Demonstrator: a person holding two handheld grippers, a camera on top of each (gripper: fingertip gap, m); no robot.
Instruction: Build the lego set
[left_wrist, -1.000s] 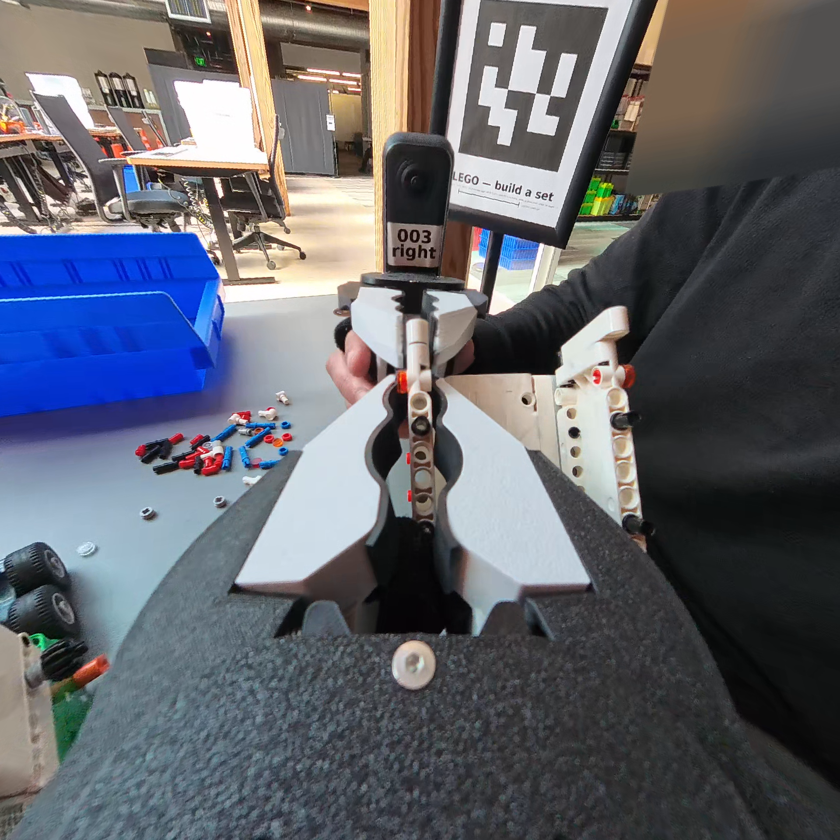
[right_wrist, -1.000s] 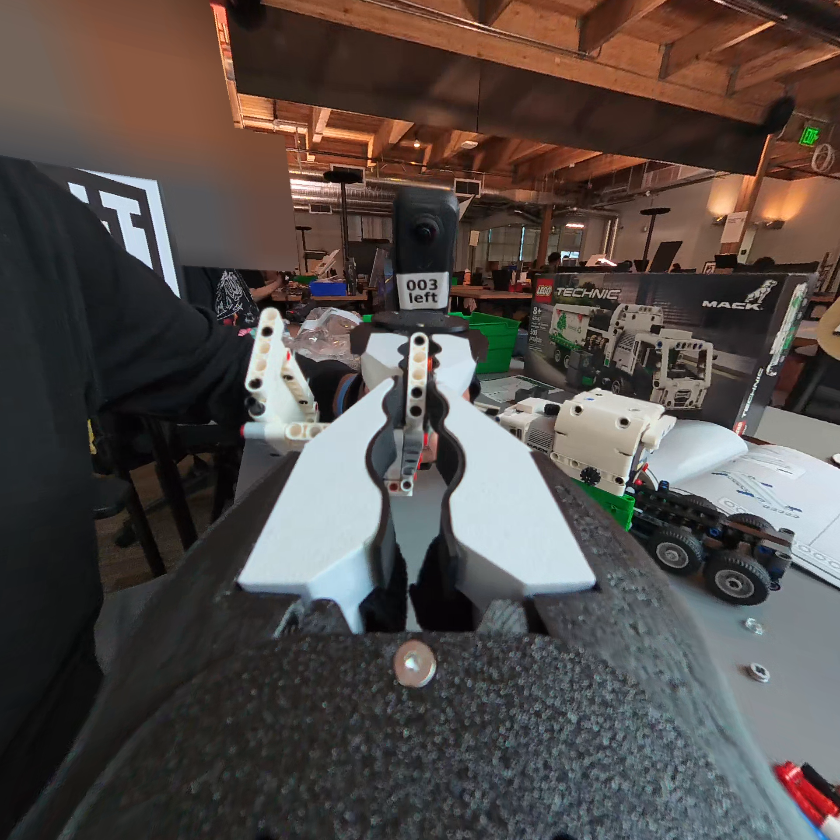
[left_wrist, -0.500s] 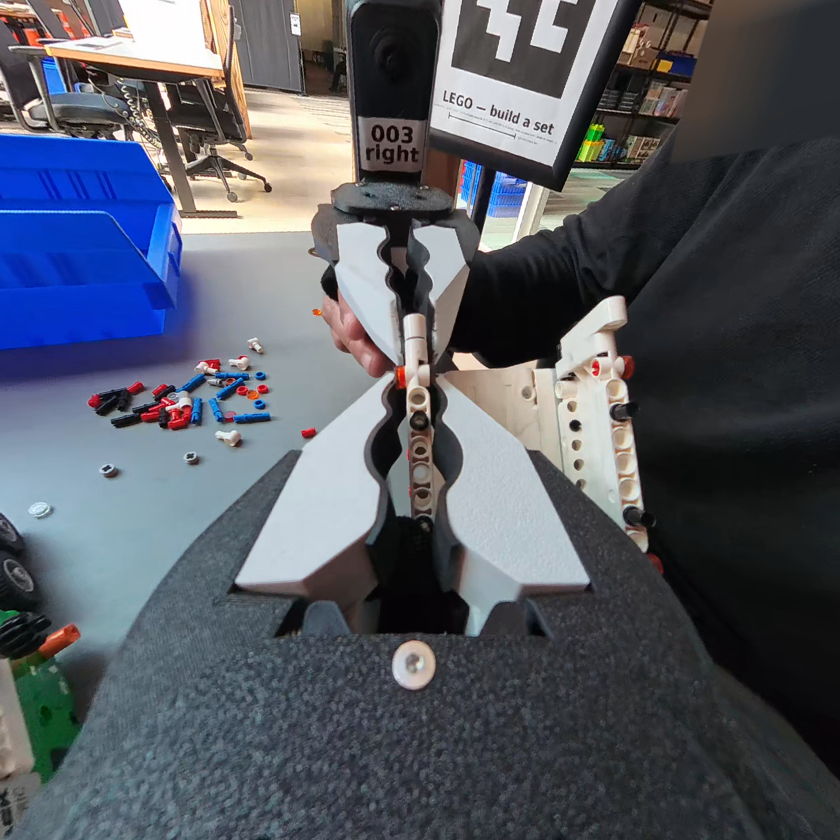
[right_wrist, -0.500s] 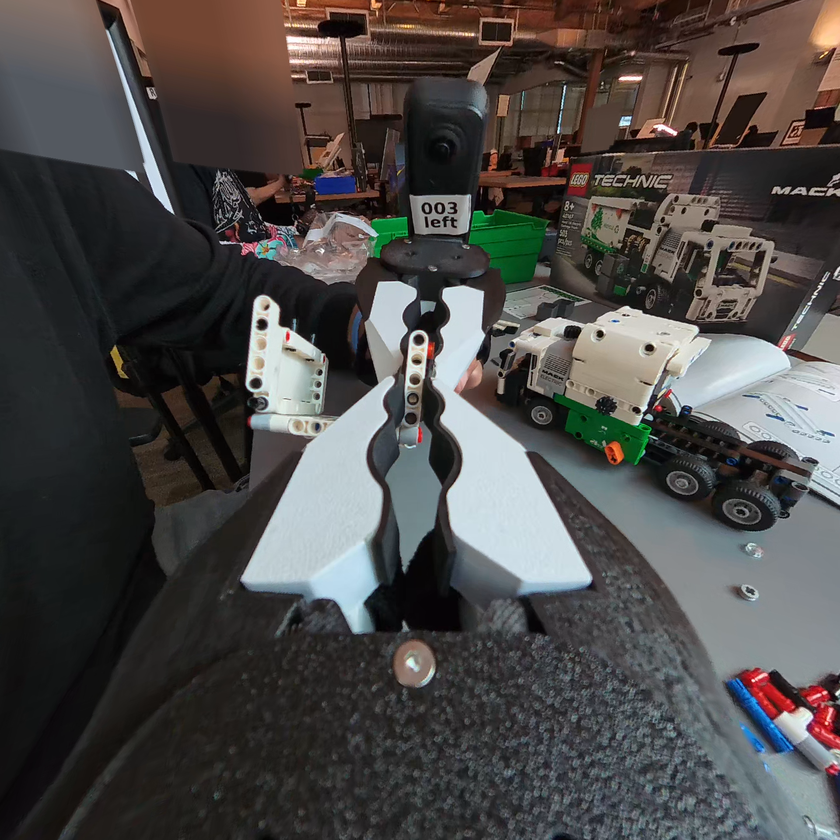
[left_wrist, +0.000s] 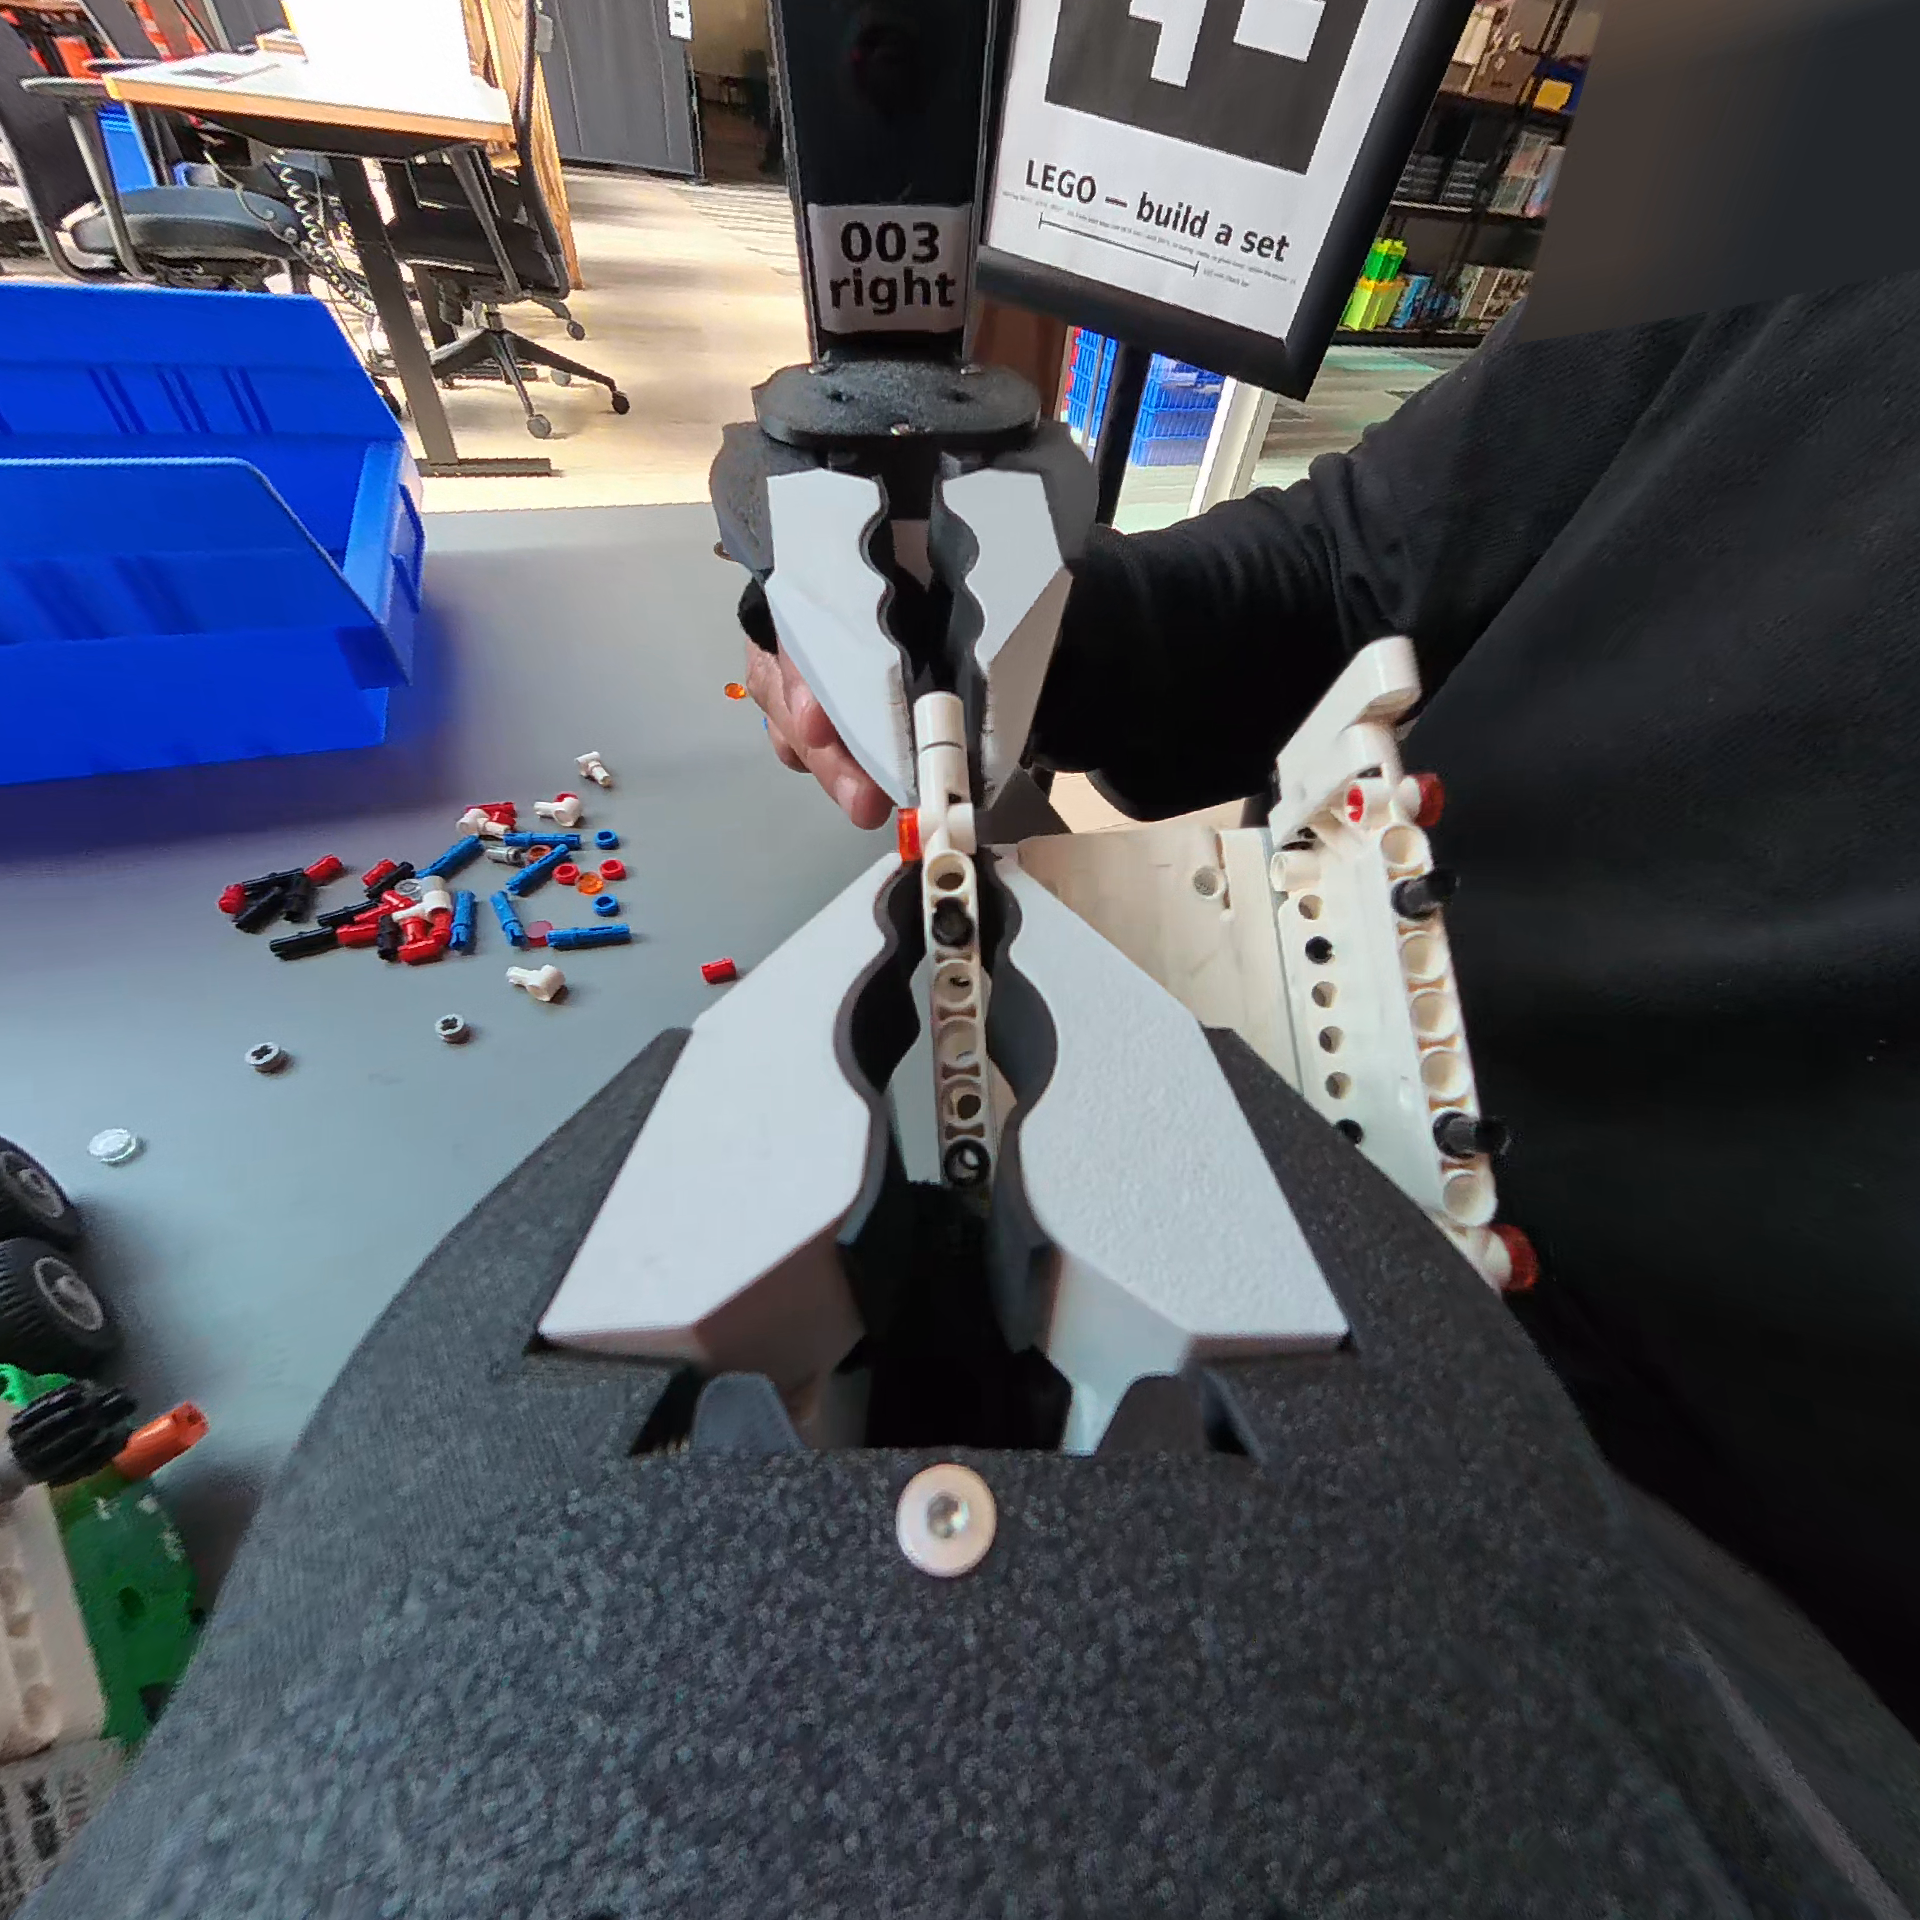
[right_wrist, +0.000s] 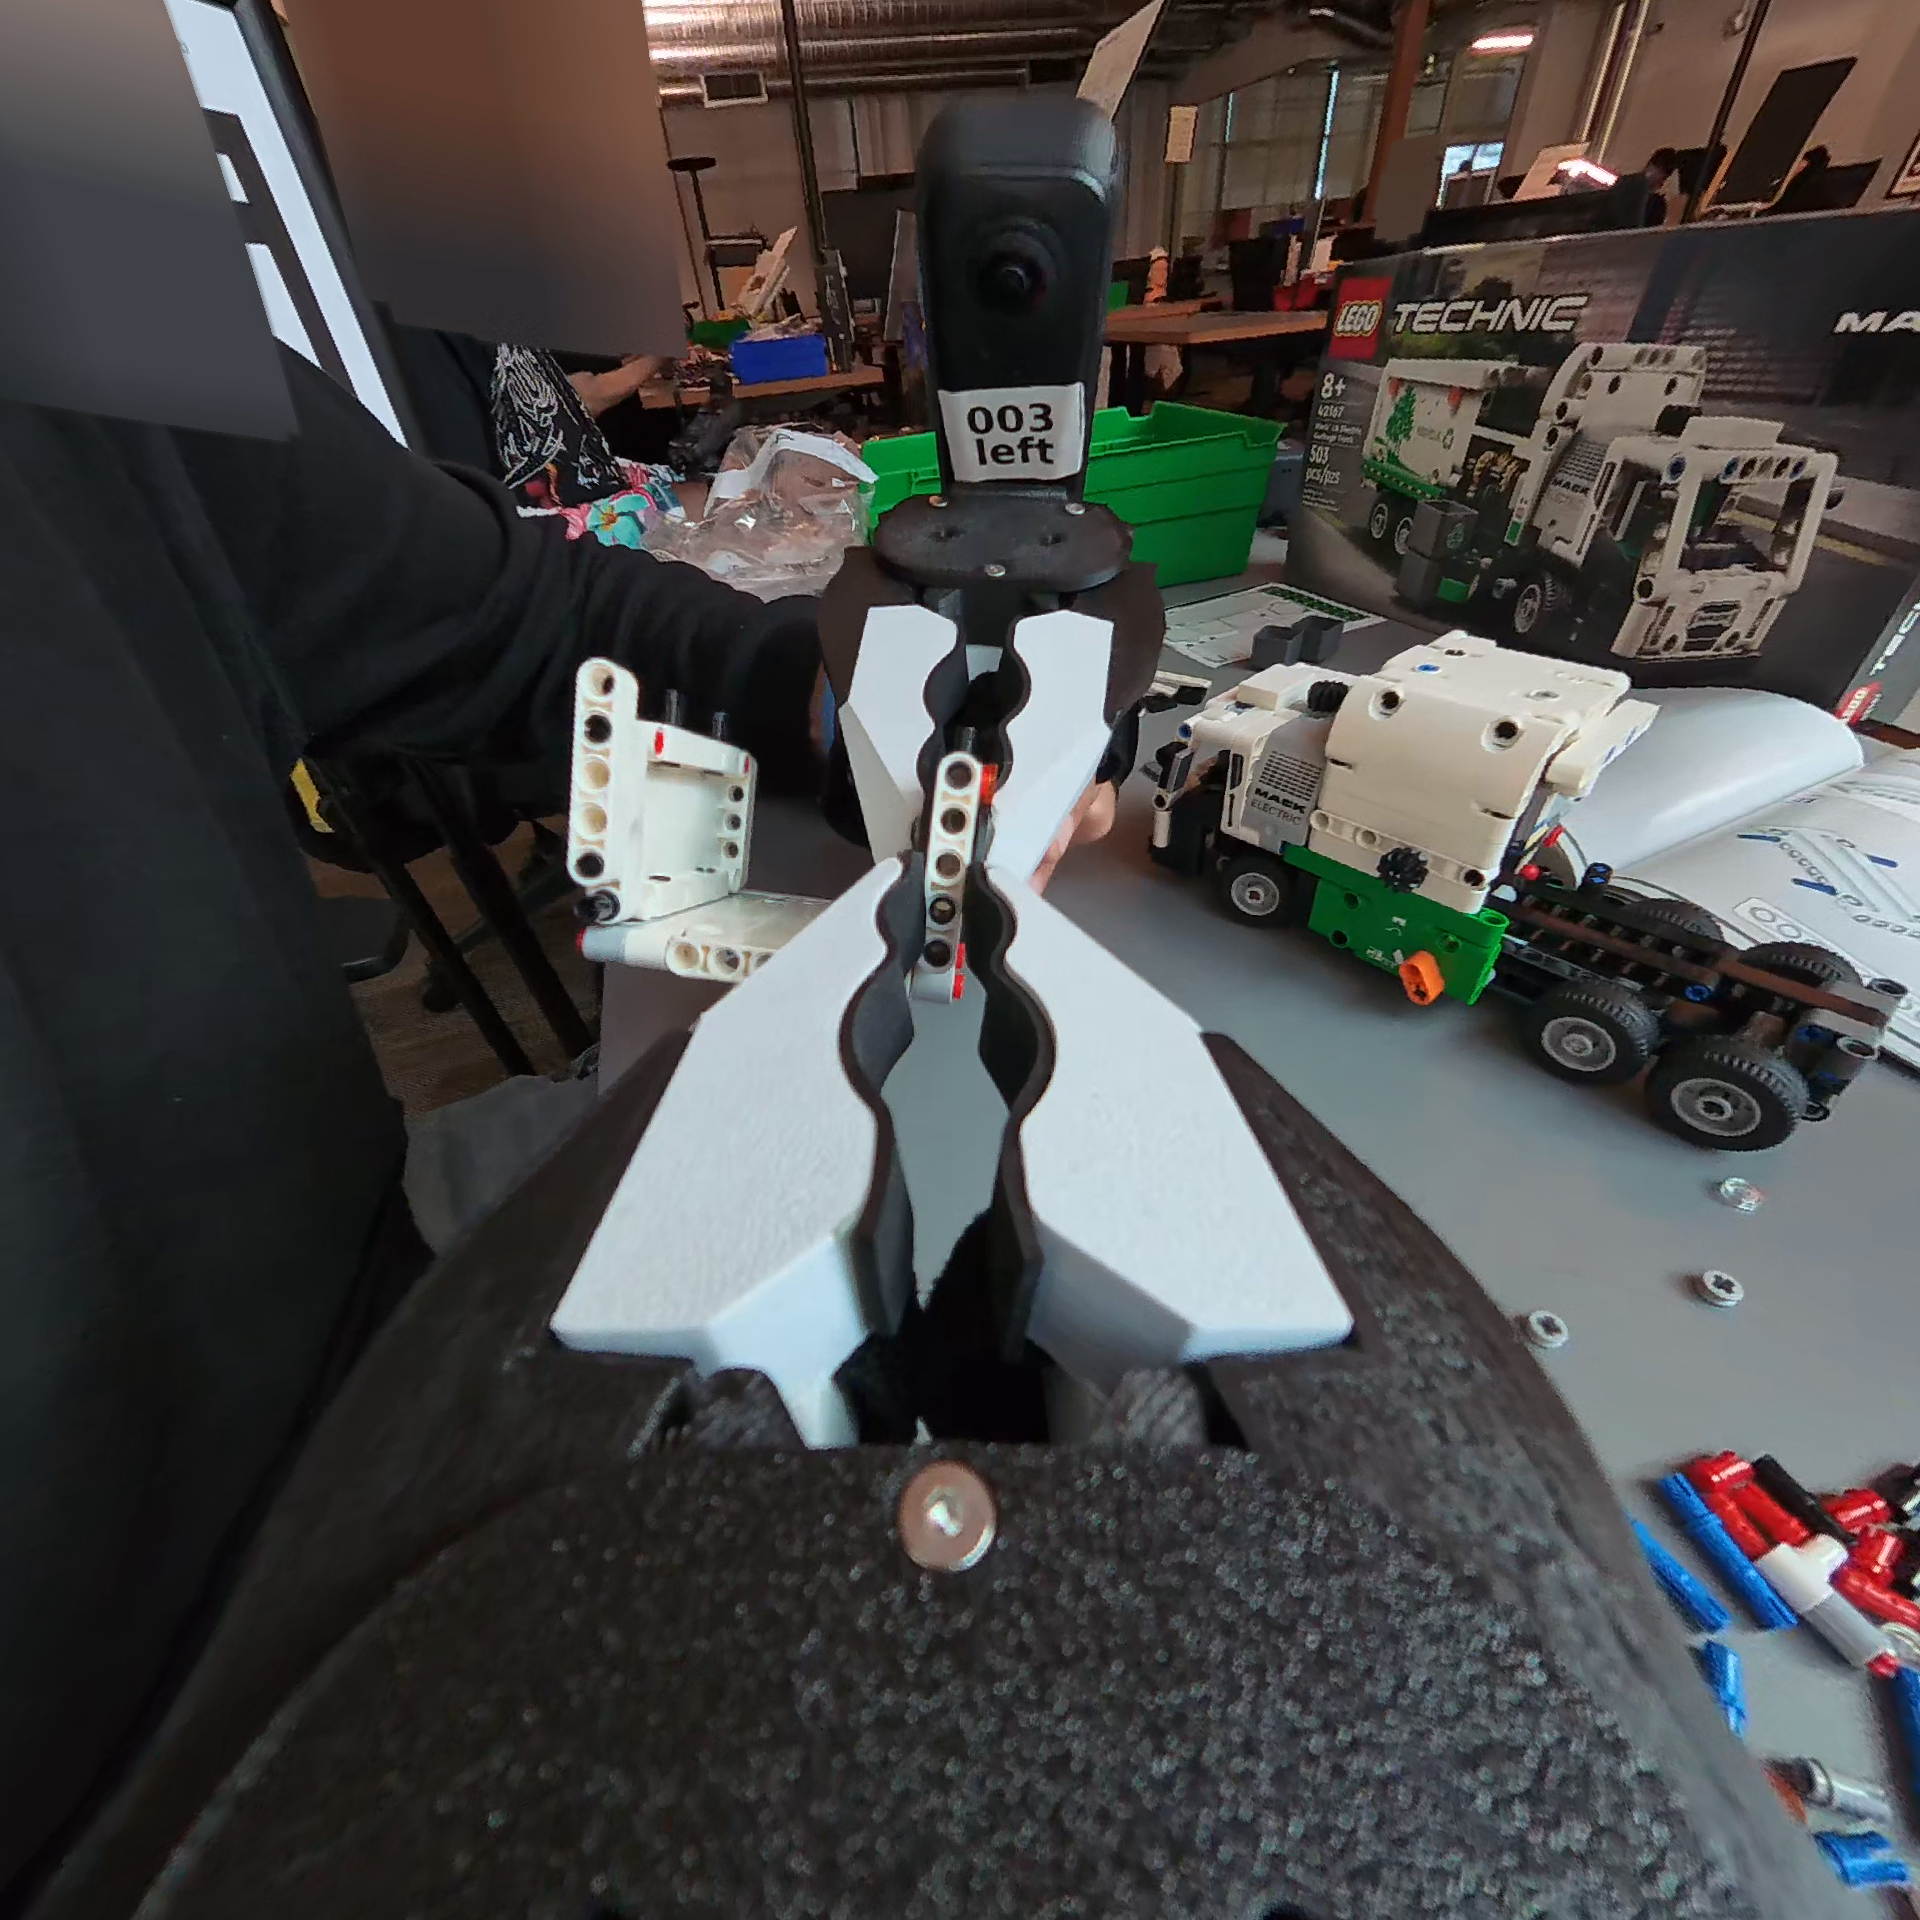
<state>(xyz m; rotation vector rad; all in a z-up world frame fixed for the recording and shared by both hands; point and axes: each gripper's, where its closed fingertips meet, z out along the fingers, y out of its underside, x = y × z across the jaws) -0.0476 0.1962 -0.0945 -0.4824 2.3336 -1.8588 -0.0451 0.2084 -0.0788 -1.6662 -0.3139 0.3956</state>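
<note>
Two grippers meet nose to nose in the left wrist view. The left gripper (left_wrist: 951, 873) is clamped on a white holed beam (left_wrist: 958, 997), which runs lengthwise between its fingers. The right gripper (left_wrist: 940, 769) pinches the beam's far end just past an orange stud (left_wrist: 909, 831). Against a second ago, we see the right gripper larger and nearer, its tips now closed on that end. A white frame assembly (left_wrist: 1371, 935) hangs off the beam to the right, close against the person's black sleeve (left_wrist: 1558, 582). To the left the grey bench (left_wrist: 582, 644) lies open as far as a scatter of red, blue and black pins (left_wrist: 436, 904). A blue bin (left_wrist: 208, 582) stands behind them, well apart from the grippers.

From the right wrist view, the right gripper (right_wrist: 945, 873) grips the same beam (right_wrist: 951, 862) at its fingertips, pads against both sides. A second ago its fingers stood wider around the beam. The left gripper (right_wrist: 966, 769) holds on from the far side. The frame assembly (right_wrist: 655, 821) juts left, out past the bench edge (right_wrist: 623, 997), with only chair legs and floor beneath it. On the right a white-and-green truck model (right_wrist: 1455, 831) stands near, with its box (right_wrist: 1558, 436) and a green bin (right_wrist: 1184, 488) behind. So room is tighter on that side than over the bare bench straight below the grippers.
</note>
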